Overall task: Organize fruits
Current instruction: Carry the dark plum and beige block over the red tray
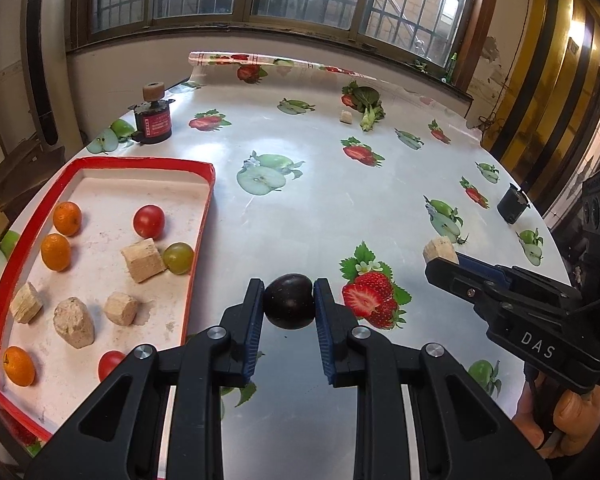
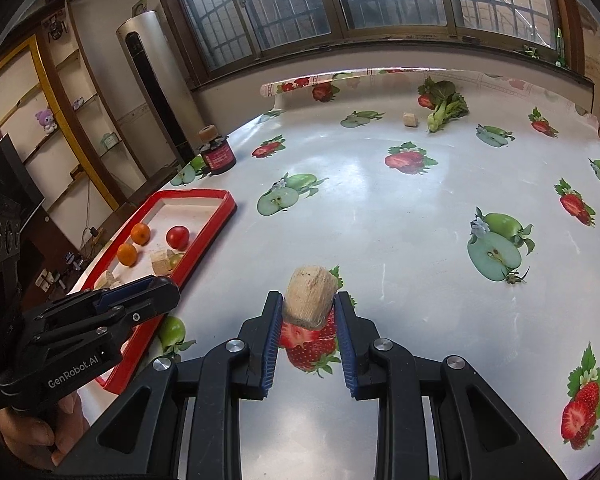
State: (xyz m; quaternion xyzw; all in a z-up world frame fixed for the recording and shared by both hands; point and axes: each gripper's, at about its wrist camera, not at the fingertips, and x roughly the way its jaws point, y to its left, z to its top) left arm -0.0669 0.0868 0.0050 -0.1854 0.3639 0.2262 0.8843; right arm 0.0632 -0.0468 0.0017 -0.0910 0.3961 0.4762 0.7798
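My left gripper [image 1: 289,300] is shut on a dark purple plum [image 1: 289,301], held above the table just right of the red-rimmed tray [image 1: 204,216]. The tray holds several oranges [image 1: 67,218], two red tomatoes [image 1: 149,221], a green grape [image 1: 178,257] and several beige chunks [image 1: 143,260]. My right gripper [image 2: 309,305] is shut on a beige chunk [image 2: 310,297] over a printed strawberry; from the left wrist view that gripper [image 1: 444,258] shows at the right with its chunk [image 1: 440,249]. In the right wrist view the left gripper [image 2: 140,292] sits beside the tray [image 2: 208,240].
A fruit-print tablecloth [image 1: 340,208] covers the round table. A dark jar with a cork on top [image 1: 153,120] stands behind the tray. Leafy greens [image 1: 366,106] and a small beige chunk [image 1: 345,117] lie at the far side. A black cup [image 1: 512,208] sits near the right edge.
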